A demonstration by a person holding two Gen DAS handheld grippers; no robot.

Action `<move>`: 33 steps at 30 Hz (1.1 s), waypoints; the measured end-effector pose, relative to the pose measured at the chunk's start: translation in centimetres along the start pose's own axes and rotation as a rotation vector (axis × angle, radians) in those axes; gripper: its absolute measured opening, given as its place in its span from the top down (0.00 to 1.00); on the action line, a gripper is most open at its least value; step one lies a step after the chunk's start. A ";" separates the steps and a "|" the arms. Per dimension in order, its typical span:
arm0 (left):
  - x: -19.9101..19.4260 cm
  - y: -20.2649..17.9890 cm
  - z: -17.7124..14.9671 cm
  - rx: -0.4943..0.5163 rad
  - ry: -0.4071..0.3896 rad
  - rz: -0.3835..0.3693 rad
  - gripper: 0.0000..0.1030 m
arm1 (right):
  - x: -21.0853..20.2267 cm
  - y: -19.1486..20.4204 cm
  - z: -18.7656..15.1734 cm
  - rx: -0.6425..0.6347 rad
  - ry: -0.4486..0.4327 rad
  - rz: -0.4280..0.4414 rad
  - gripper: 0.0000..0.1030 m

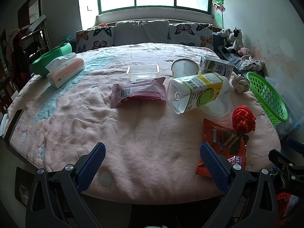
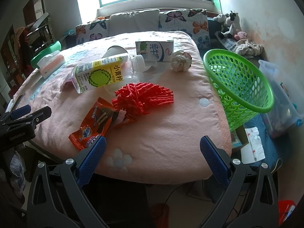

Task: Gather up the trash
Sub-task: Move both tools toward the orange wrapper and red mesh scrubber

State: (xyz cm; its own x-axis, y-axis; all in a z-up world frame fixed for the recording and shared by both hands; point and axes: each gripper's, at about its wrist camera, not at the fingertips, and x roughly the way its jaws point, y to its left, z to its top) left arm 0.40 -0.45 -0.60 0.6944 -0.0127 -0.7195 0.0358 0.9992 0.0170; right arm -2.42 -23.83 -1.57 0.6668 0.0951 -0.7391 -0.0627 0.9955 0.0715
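Trash lies on a pink-covered table (image 1: 133,152). An empty bottle with a yellow-green label (image 1: 197,91) (image 2: 100,73) lies on its side. A purple snack wrapper (image 1: 138,93), an orange snack wrapper (image 1: 226,142) (image 2: 95,121), a red net (image 1: 243,119) (image 2: 146,97), a crumpled paper ball (image 1: 240,83) (image 2: 180,60), a milk carton (image 1: 216,66) (image 2: 155,50), a paper cup (image 1: 184,67) and a clear tray (image 1: 143,71) lie around it. A green basket (image 1: 267,96) (image 2: 239,87) stands at the table's right edge. My left gripper (image 1: 152,152) and right gripper (image 2: 152,144) are open and empty near the front edge.
A tissue box (image 1: 64,70) (image 2: 51,62) and a green container (image 1: 51,57) sit at the far left. A sofa with butterfly cushions (image 1: 144,34) stands behind the table. Stuffed toys (image 1: 233,39) lie at the back right. A clear bin (image 2: 281,98) stands beyond the basket.
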 end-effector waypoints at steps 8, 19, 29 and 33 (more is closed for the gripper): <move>0.4 -0.1 0.1 -0.003 0.012 -0.007 0.06 | 0.2 -0.2 0.0 0.003 0.006 0.000 0.05; 1.2 -0.4 0.2 0.000 0.032 -0.019 0.06 | 0.7 -0.5 0.3 -0.003 0.017 0.005 0.05; 1.9 -0.8 0.5 0.004 0.050 -0.022 0.06 | 1.3 -1.0 0.6 -0.004 0.023 0.009 0.05; 2.2 -1.1 0.6 0.011 0.057 -0.026 0.06 | 1.6 -1.3 0.9 -0.007 0.024 0.010 0.05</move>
State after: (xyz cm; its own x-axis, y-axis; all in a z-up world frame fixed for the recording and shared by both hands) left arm 2.33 -1.64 -1.84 0.6509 -0.0357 -0.7583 0.0610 0.9981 0.0054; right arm -0.64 -24.96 -2.27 0.6480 0.1054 -0.7543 -0.0745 0.9944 0.0749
